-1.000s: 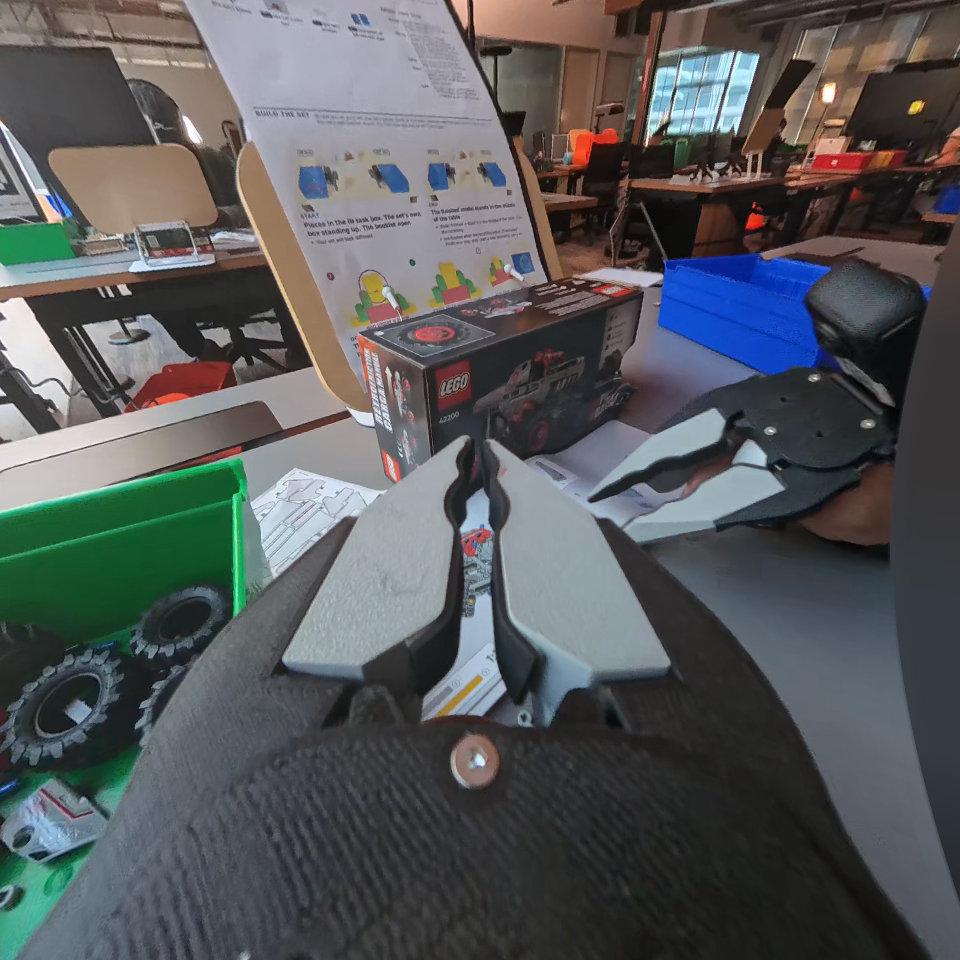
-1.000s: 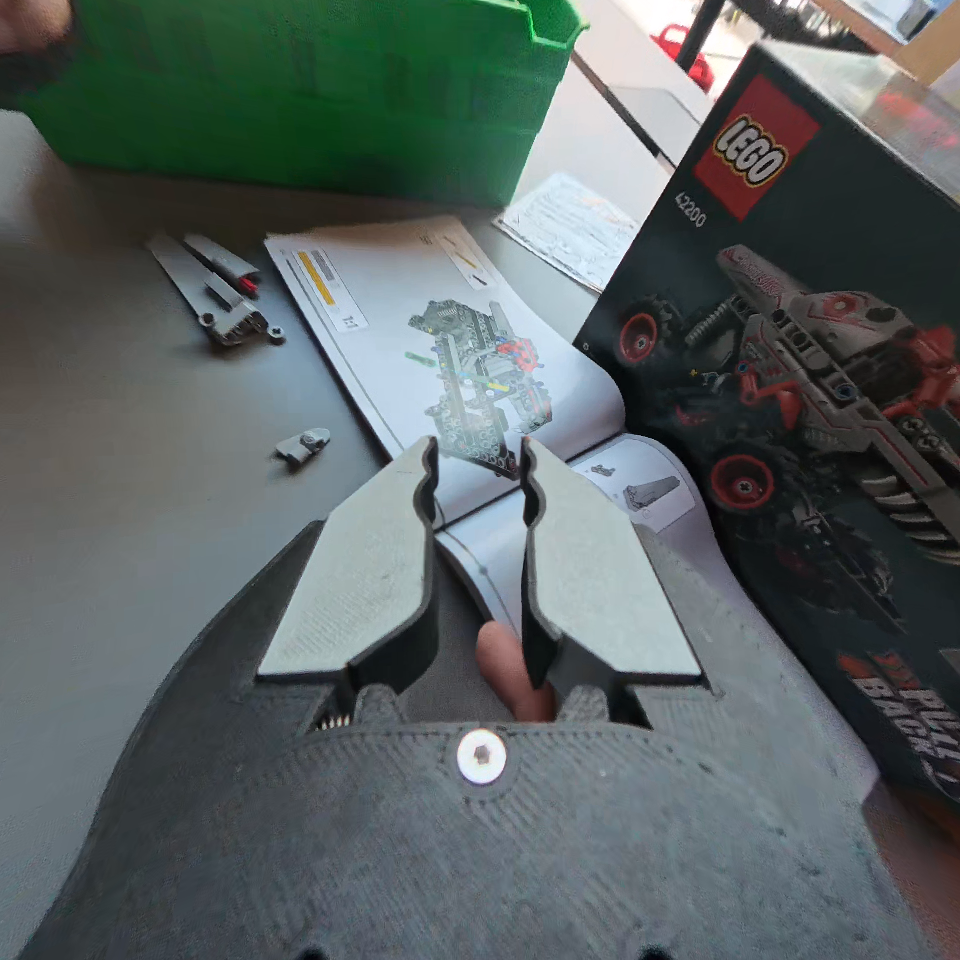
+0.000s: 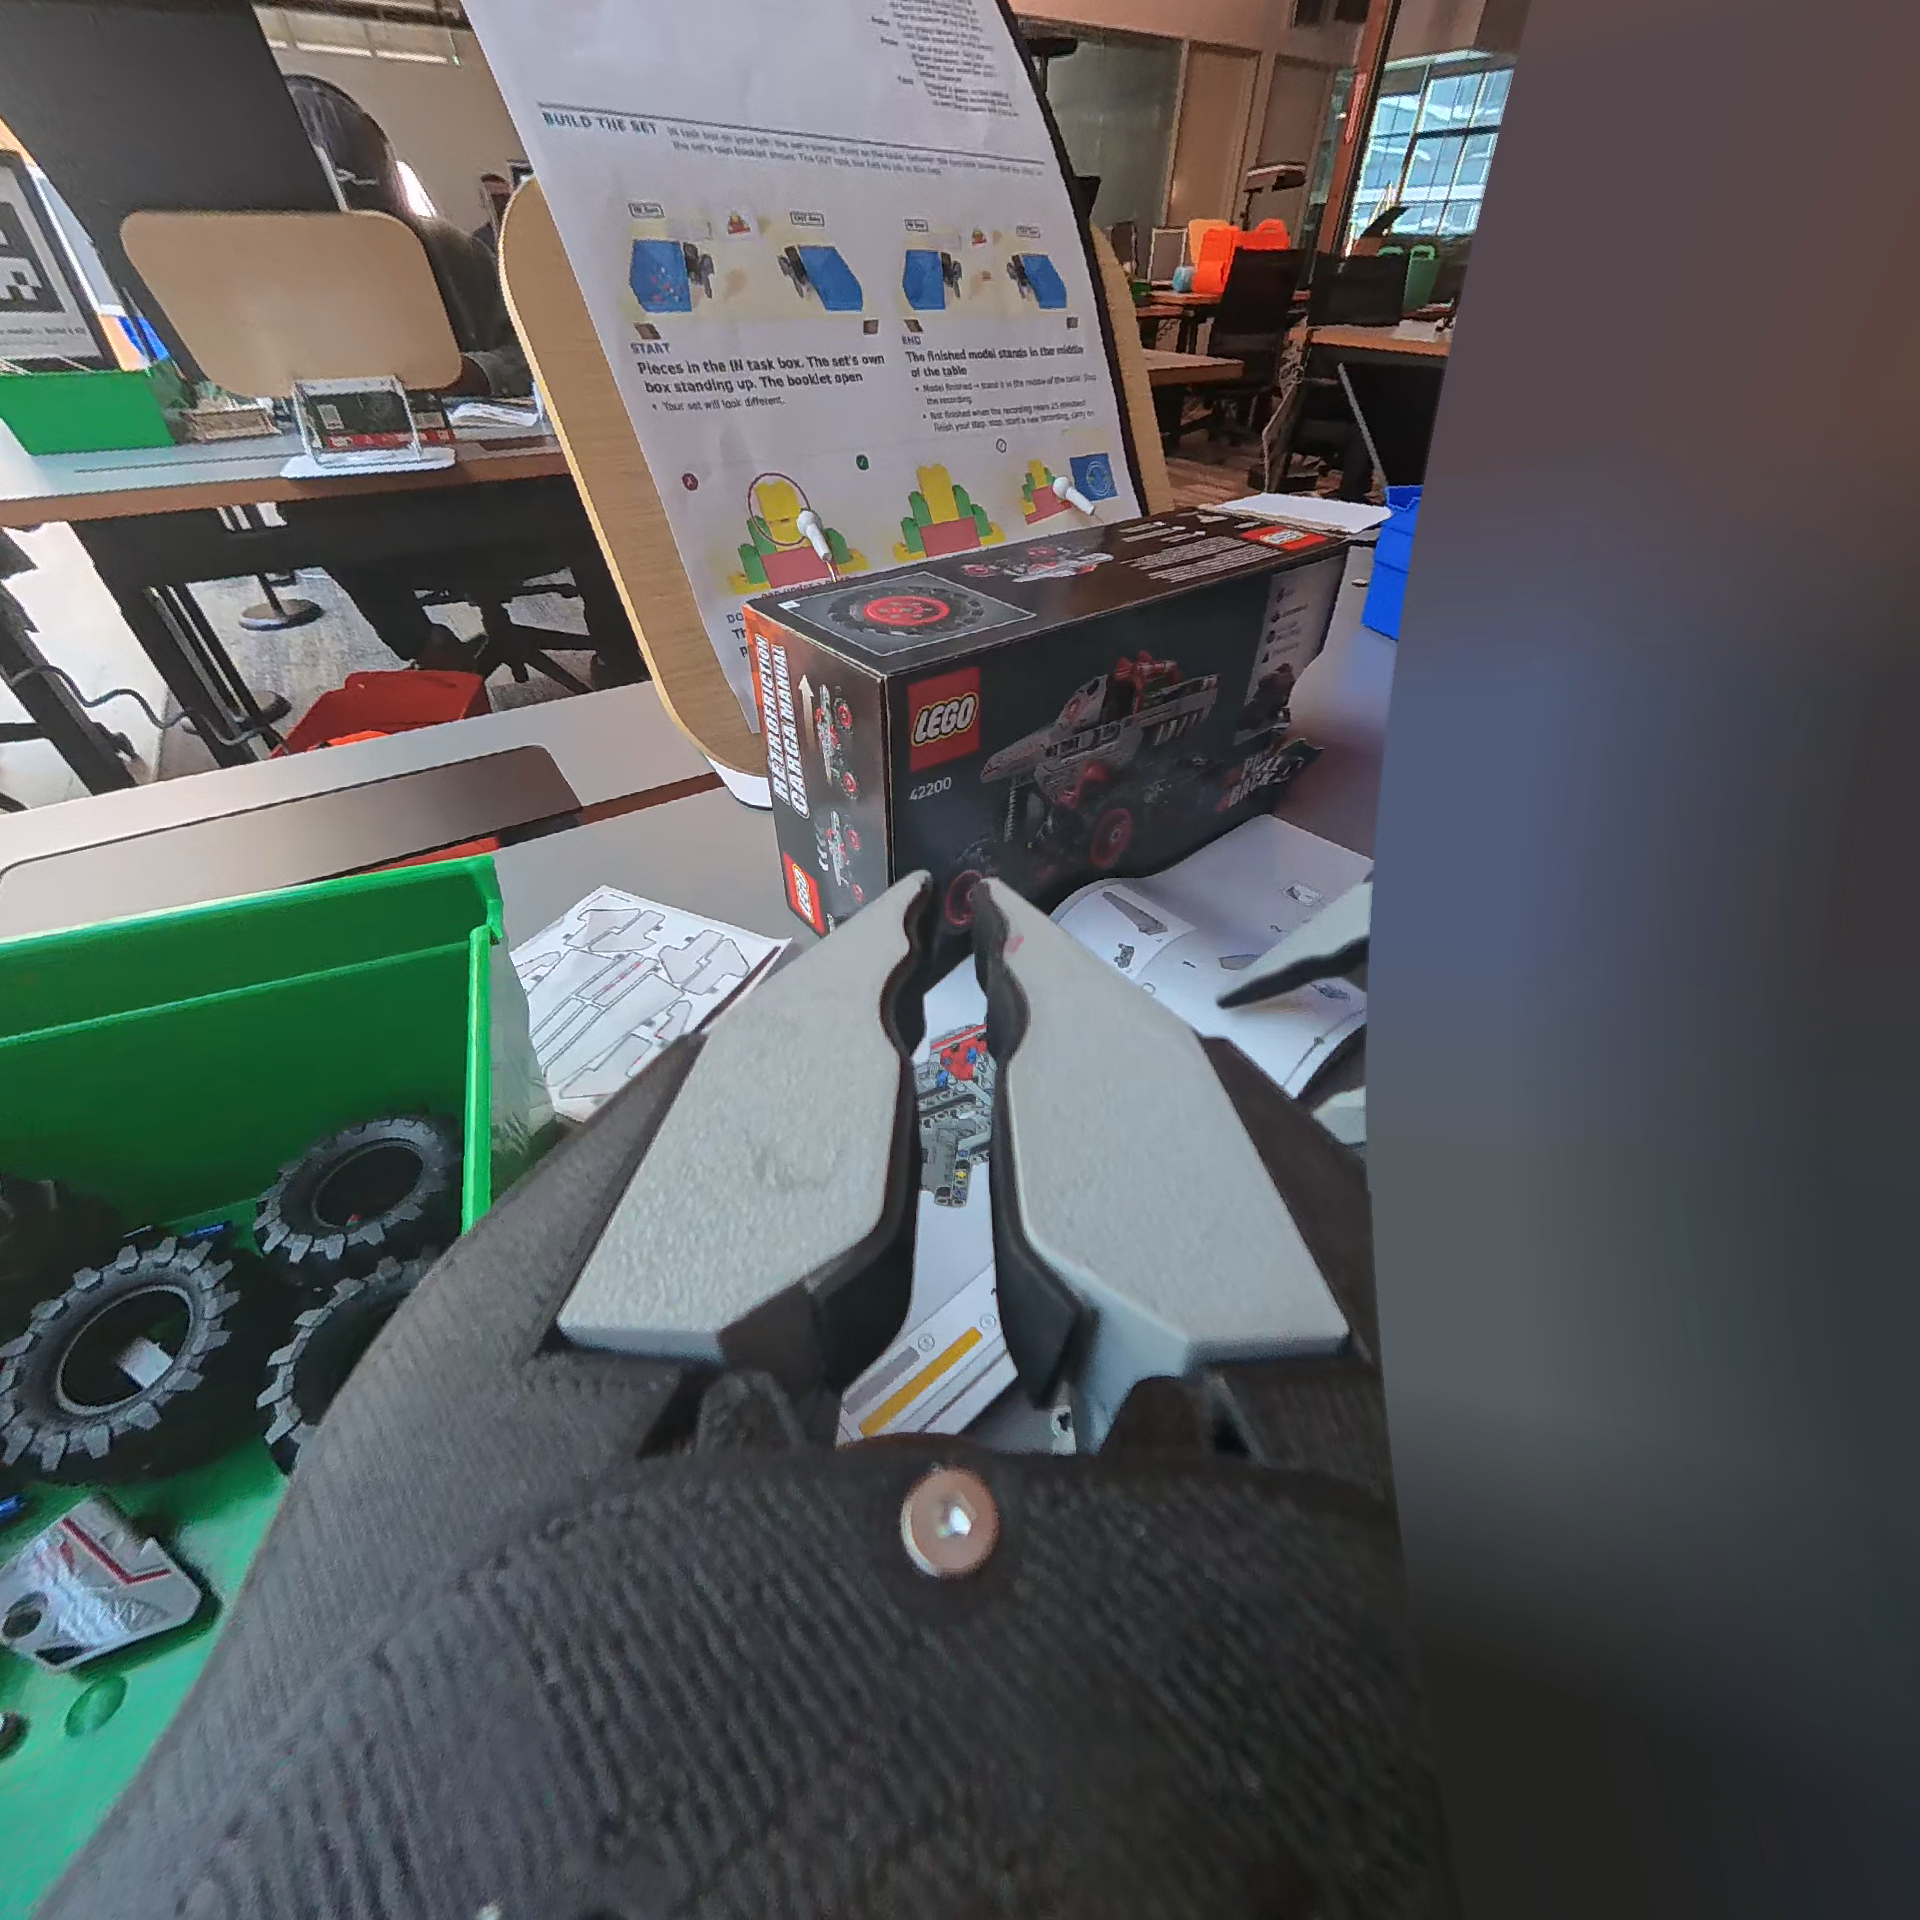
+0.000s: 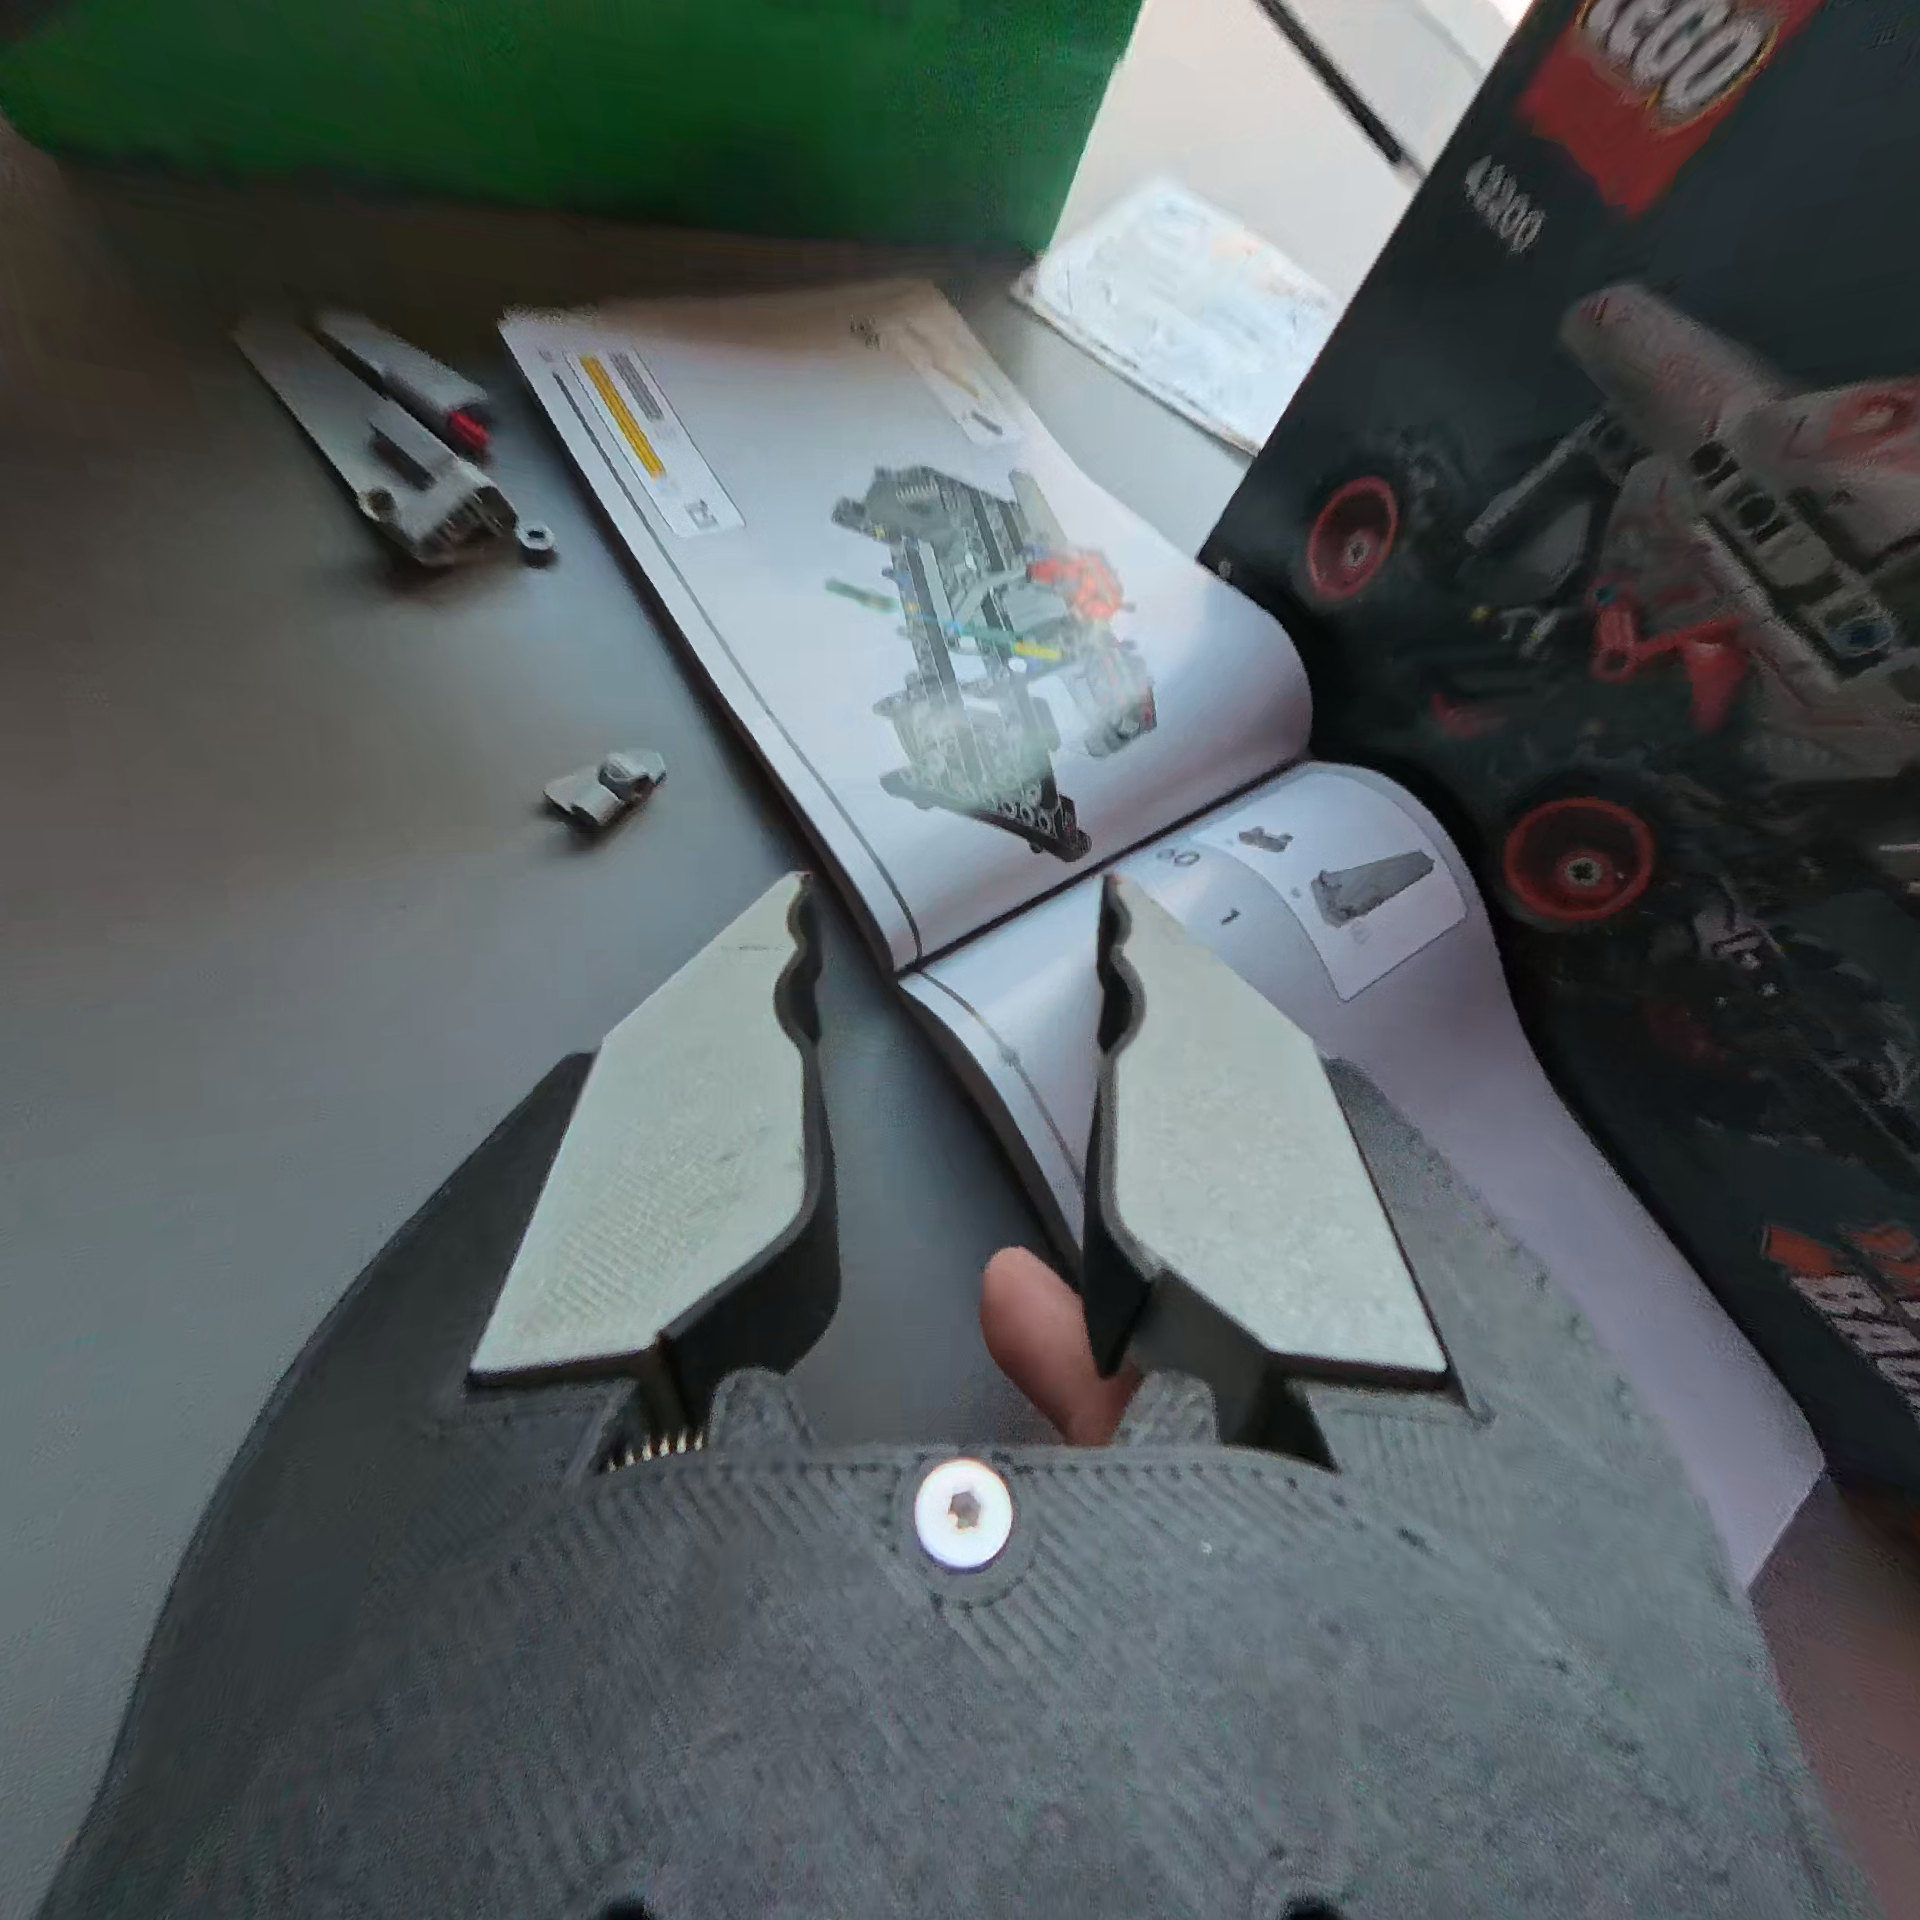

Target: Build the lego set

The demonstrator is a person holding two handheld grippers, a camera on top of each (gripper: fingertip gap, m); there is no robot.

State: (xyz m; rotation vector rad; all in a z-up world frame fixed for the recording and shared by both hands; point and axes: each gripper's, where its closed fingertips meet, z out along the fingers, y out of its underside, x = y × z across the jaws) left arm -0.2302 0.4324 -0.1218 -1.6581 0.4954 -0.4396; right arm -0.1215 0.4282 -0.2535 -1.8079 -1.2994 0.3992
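1. Open-plan office or lab workspace, large shared room.
2. Rows of long desks point(image 3: 1226, 364) run to the back, office chairs point(image 3: 1247, 312) pulled up to them; dark monitor point(image 3: 135, 94) at upper left.
3. Tall windows point(image 3: 1439, 156) on the far wall, daylight coming in.
4. Nearest surface is a grey table point(image 4: 208, 831), set up as a work station: printed instruction sheet point(image 3: 831, 312) propped on a wooden stand point(image 3: 613, 468), green parts bin point(image 3: 239, 1039), blue bin point(image 3: 1392, 561) at the far edge.
5. Neighbouring desk carries another wooden stand point(image 3: 291, 291) and green bin point(image 3: 83, 405), a similar set-up.
6. Person seated in the background; details not clear.
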